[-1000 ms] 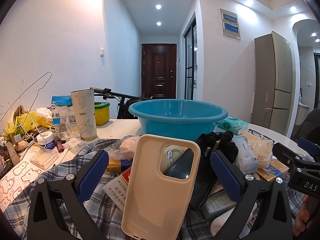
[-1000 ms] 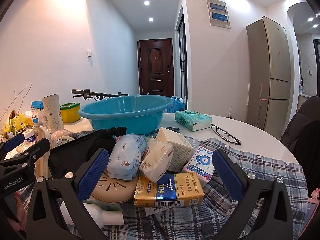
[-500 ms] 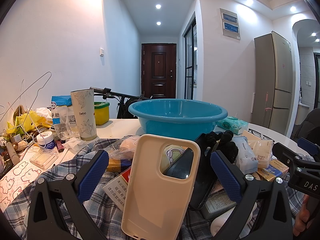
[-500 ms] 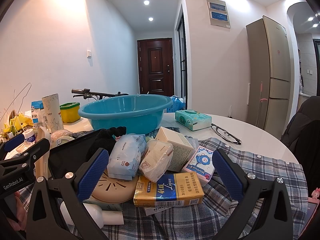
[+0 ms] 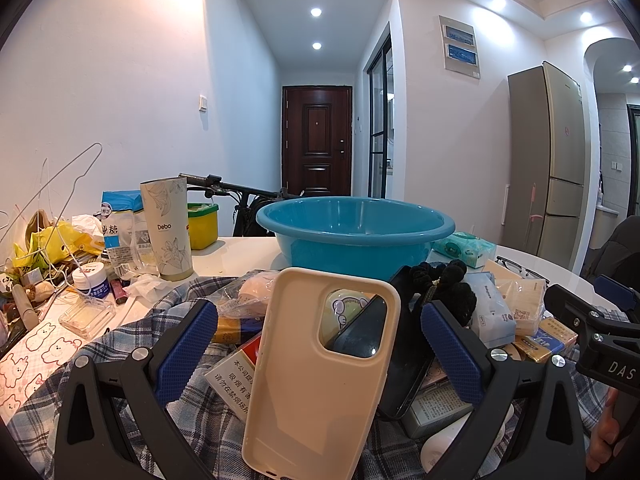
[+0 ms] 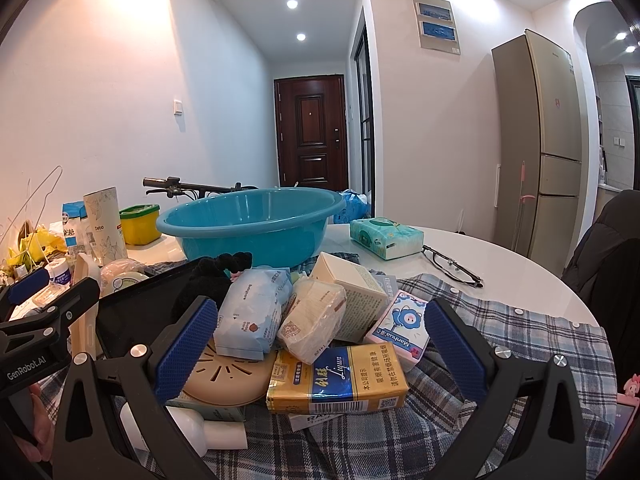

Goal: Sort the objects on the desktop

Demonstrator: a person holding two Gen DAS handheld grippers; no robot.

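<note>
A pile of small objects lies on a plaid cloth. In the left wrist view a cream phone case leans upright between the wide-open fingers of my left gripper, untouched by the pads. Behind it are a black phone, a black scrunchie and a red-and-white box. My right gripper is open and empty around a yellow-and-blue tissue pack, a blue wipes pack and a cream box. A blue basin stands behind the pile.
A patterned tumbler, a sugar bag, a yellow tub and a white jar crowd the left of the white table. A green tissue pack and glasses lie at the right. A wire hanger sticks up left.
</note>
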